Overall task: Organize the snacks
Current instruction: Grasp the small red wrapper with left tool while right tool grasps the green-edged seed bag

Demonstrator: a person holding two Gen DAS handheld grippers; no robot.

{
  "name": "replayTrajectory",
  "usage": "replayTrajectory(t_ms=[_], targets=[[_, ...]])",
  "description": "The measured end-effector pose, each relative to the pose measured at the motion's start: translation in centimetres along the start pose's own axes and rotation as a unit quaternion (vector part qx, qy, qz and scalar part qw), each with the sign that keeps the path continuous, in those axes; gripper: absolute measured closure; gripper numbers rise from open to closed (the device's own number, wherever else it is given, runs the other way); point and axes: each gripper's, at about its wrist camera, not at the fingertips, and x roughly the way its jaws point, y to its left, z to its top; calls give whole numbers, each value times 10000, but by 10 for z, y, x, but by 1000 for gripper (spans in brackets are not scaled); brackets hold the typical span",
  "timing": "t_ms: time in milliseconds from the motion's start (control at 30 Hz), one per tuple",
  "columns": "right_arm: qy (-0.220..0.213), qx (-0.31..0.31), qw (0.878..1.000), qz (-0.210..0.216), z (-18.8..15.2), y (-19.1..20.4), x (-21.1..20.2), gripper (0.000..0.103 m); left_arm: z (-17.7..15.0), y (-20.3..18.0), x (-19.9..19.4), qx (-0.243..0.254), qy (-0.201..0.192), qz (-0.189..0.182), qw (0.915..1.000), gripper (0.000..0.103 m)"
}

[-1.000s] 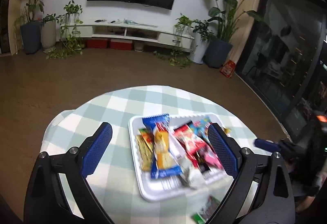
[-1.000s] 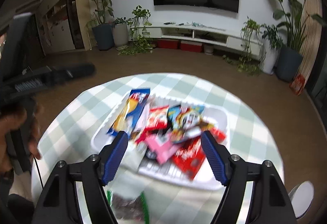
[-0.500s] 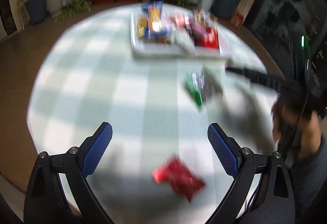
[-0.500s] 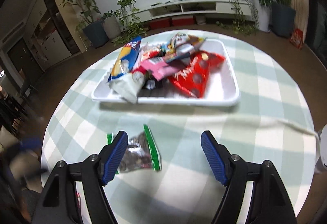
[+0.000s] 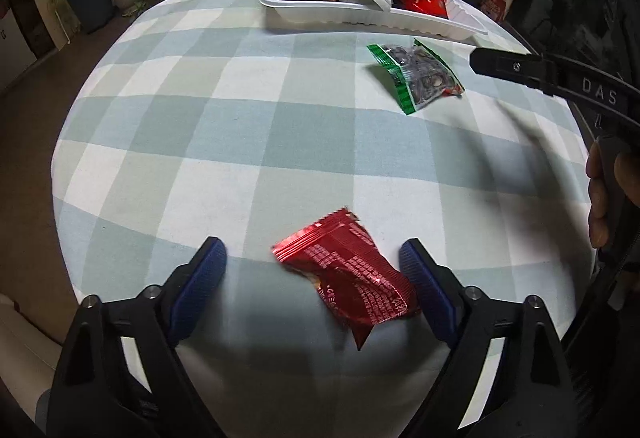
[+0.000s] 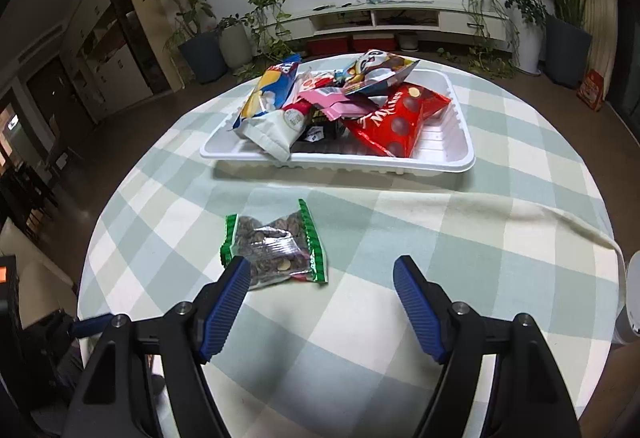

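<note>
A red foil snack packet [image 5: 348,278] lies on the checked tablecloth between the open fingers of my left gripper [image 5: 312,262], nearer the right finger. A green-edged clear packet of dark seeds [image 5: 416,76] lies further off; in the right wrist view it [image 6: 276,246] sits just ahead of the left finger of my open, empty right gripper [image 6: 320,274]. A white tray [image 6: 460,154] piled with several snack packets stands at the far side of the table, also in the left wrist view [image 5: 360,16].
The round table [image 6: 440,250] has a green and white checked cloth with a raised fold [image 6: 560,218] at the right. The right gripper's body [image 5: 552,78] and the hand holding it show at the right of the left wrist view. Plants and a TV shelf stand behind.
Both grippers have pulled back from over the tray and dropped low over the near part of the table. The red packet now lies between the left fingers, the green packet by the right gripper.
</note>
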Motion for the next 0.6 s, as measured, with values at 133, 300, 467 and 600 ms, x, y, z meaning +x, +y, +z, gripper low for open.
replayTrajectory(t_ms=[133, 300, 467, 600], targets=[[194, -675, 9973, 228, 1, 13, 6, 27, 9, 9, 0, 75, -1, 18, 10000, 23], [285, -2058, 9754, 731, 5, 31, 6, 27, 15, 21, 3, 151, 15, 28, 9999, 23], [563, -3396, 9351, 841, 2, 46, 17, 27, 19, 29, 4, 272, -42, -57, 9996, 23], [639, -3858, 9142, 1063, 16, 44, 25, 27, 25, 32, 7, 435, -96, -213, 9988, 23]])
